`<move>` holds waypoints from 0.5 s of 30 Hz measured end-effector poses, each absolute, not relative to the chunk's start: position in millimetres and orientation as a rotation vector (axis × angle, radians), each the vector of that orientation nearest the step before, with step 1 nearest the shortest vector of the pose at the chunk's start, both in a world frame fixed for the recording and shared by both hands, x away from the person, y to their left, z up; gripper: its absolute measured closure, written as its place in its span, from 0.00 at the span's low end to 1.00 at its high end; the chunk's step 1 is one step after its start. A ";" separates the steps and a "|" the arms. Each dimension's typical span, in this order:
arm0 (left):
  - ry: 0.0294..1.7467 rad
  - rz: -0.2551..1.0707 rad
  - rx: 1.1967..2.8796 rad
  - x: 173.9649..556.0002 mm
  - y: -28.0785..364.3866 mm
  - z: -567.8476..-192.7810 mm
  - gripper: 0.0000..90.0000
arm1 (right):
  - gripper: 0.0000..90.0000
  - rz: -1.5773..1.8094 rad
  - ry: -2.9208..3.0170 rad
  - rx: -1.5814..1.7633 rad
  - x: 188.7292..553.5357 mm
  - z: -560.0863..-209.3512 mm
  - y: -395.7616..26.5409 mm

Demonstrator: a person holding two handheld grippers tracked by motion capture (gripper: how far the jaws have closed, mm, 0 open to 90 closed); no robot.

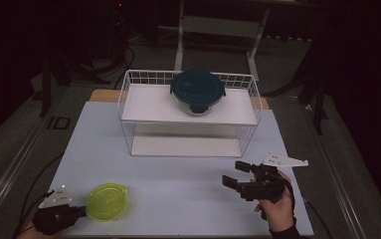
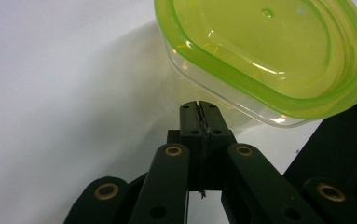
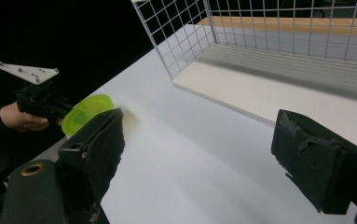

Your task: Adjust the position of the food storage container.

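A clear container with a lime-green lid (image 1: 107, 201) sits on the pale table near its front left corner. My left gripper (image 1: 82, 211) comes in from the left, shut, and its tips reach the container's near side. In the left gripper view the jaws (image 2: 198, 106) press flat together just below the container's wall (image 2: 260, 51); I cannot tell whether they touch it. Near the front right, my right gripper (image 1: 237, 174) hovers open and holds nothing. In the right gripper view its fingers (image 3: 97, 140) stand wide apart, with the green lid (image 3: 85, 114) and the left gripper (image 3: 41, 100) farther off.
A white wire rack (image 1: 128, 94) with two shelves stands at the back middle of the table. On its upper shelf rests a round glass container with a dark teal lid (image 1: 198, 87). Bare tabletop (image 1: 178, 184) lies between the two grippers.
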State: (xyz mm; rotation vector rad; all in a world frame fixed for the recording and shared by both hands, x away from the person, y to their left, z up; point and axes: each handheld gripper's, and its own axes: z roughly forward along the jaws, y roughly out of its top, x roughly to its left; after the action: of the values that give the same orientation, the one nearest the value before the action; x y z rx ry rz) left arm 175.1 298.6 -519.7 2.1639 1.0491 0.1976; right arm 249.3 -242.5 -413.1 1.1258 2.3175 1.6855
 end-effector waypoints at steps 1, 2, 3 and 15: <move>1.044 0.195 2.170 176.4 296.5 -519.6 0.99 | 0.18 1.684 2.318 1.126 249.3 -413.3 -243.0; 1.038 0.196 2.172 178.0 294.8 -519.3 0.99 | 0.18 1.687 2.318 1.129 249.2 -413.5 -243.4; 1.039 0.183 2.169 179.6 292.5 -519.4 0.99 | 0.18 1.688 2.316 1.130 249.3 -413.6 -243.8; 0.989 0.143 2.196 199.9 260.7 -520.2 0.99 | 0.18 1.691 2.313 1.134 248.7 -413.9 -245.9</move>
State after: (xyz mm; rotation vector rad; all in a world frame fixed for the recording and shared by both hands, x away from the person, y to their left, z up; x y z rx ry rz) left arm 199.9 260.7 -520.2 2.1963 0.9888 0.1433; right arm 248.7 -245.9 -413.9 1.1338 2.3133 1.6909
